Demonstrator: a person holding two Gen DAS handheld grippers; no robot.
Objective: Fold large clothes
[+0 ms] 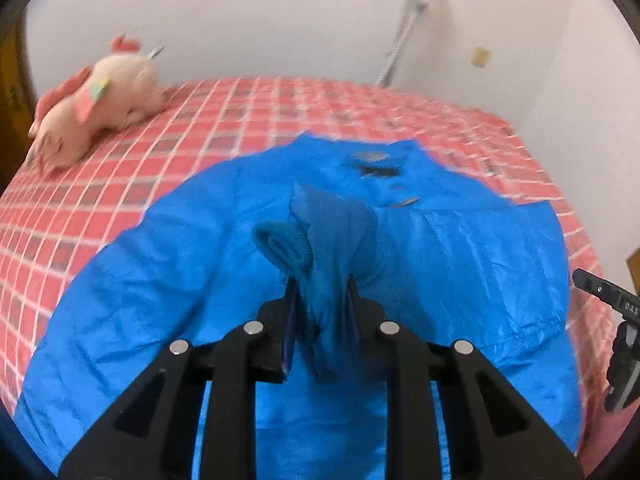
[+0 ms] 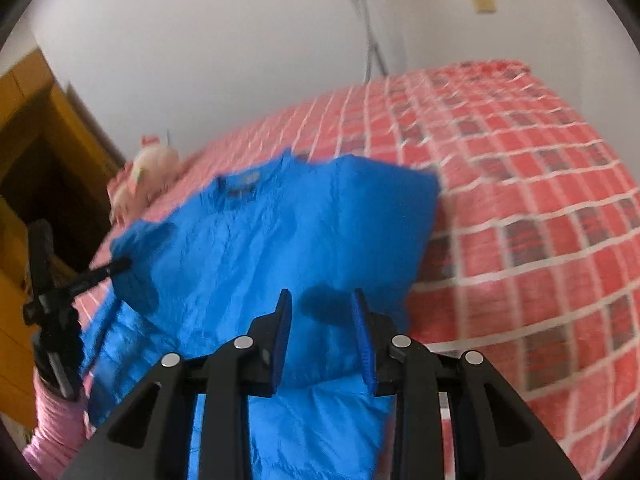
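A bright blue jacket (image 1: 160, 280) lies spread on the bed, collar and dark label at the far end. My left gripper (image 1: 320, 280) is shut on a bunched blue sleeve with a ribbed cuff (image 1: 284, 244), held up over the jacket's middle. In the right wrist view the jacket (image 2: 260, 240) runs from near to far, and the left gripper (image 2: 120, 266) pinches the sleeve at its left side. My right gripper (image 2: 320, 294) hovers open above the jacket's near part, with nothing between its blue pads (image 2: 280, 344). Its black body (image 1: 616, 308) shows at the left wrist view's right edge.
The bed has a red checked cover (image 1: 280, 112) (image 2: 520, 200). A pink plush toy (image 1: 96, 108) (image 2: 148, 176) lies at the far left corner. A wooden wardrobe (image 2: 40, 120) stands left of the bed, and a metal pole (image 1: 408, 20) leans on the white wall. A pink sleeve (image 2: 52, 420) shows low left.
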